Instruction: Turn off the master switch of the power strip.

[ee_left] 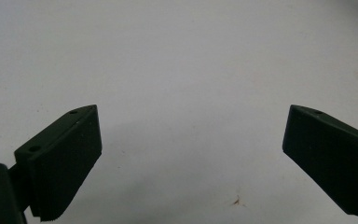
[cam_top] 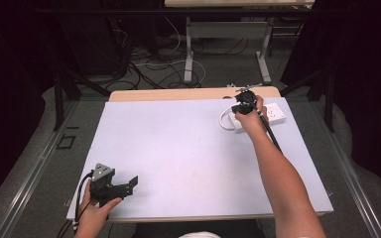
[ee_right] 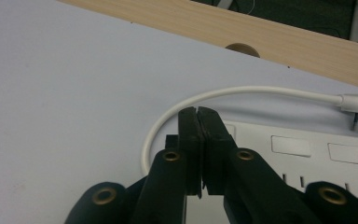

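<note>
Dark curtains and a floor strewn with cables surround a table whose pale grey-white mat [cam_top: 178, 148] covers nearly all of its light wooden top [cam_top: 178, 93], bare only along the far edge. At the near left corner of the mat, the person's left hand [cam_top: 95, 214] holds the left gripper [cam_top: 131, 182] low over the surface, its two black jaws spread wide apart with nothing between them; in the left gripper view only bare mat lies between the jaws. At the far right, the right hand [cam_top: 252, 118] holds the right gripper [cam_top: 242, 100] over a white rectangular power strip [cam_top: 277, 112] lying on the mat. Its jaws are pressed together, and no object can be made out between them. A white cable [ee_right: 177, 109] loops from the strip's far end round to its left side, where a white plug [ee_right: 356, 103] is also visible.
</note>
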`<state>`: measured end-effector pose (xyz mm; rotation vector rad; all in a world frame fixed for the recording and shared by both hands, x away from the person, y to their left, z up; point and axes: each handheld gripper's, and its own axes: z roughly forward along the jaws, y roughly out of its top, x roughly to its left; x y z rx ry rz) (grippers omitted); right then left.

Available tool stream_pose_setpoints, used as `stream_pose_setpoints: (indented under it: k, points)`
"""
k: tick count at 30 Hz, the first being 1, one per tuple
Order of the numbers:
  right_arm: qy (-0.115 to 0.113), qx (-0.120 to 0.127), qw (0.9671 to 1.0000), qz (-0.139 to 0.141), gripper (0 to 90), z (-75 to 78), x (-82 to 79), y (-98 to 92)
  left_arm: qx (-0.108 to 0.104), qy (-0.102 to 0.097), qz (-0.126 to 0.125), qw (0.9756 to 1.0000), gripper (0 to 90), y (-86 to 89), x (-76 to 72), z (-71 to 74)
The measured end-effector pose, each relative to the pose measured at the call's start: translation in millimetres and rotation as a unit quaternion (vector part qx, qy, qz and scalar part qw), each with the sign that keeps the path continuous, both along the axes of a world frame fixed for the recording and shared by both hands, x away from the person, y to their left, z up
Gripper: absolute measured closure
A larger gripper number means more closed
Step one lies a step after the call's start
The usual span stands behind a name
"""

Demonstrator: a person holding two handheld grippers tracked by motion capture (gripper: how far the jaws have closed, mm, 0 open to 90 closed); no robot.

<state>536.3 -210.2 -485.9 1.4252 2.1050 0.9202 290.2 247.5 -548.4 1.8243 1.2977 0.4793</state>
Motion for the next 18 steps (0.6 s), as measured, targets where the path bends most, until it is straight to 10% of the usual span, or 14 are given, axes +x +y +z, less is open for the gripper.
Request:
stream_pose_setpoints:
  k: [18]
  points:
    - [0.024, -0.016, 0.9993, -0.025, 90.0, -23.3, 16.5, -4.0, -0.001, 0.0, 0.006, 1.0, 5.2, 2.0, -1.7, -0.5]
